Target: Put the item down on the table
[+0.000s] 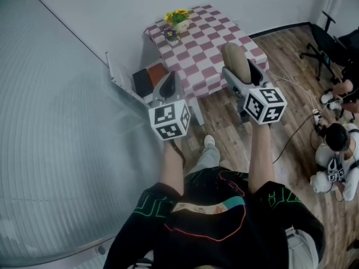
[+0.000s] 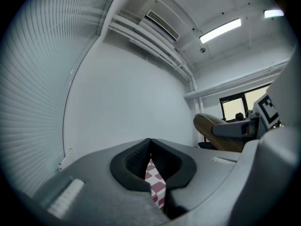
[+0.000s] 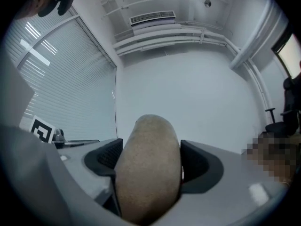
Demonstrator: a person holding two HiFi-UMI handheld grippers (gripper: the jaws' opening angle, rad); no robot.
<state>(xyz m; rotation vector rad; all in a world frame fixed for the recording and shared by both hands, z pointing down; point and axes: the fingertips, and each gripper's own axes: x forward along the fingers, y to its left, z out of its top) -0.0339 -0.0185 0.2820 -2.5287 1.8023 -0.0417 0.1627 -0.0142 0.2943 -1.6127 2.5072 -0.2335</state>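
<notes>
— Jaws first: how do they stand?
— On the right gripper (image 3: 150, 166) they are spread wide and clamped on a tan, oblong potato (image 1: 236, 61). Its rounded end sticks out well past the pads (image 3: 107, 158). The left gripper (image 2: 150, 147) has its jaws closed tip to tip with nothing between them; only a sliver of checked cloth shows through the slit below the tips.
— Where is the potato against the table (image 1: 224, 35)?
— Held up in the air, not resting on it. From the steep head view it seems to hang over the table's near right corner.
— And the left gripper?
— Off the table's near left corner, beside it.
— What's on the table?
— A red-and-white checked cloth, and at the far left corner a pot of yellow flowers (image 1: 179, 20) with a smaller purple-flowered pot (image 1: 171, 34) just in front.
</notes>
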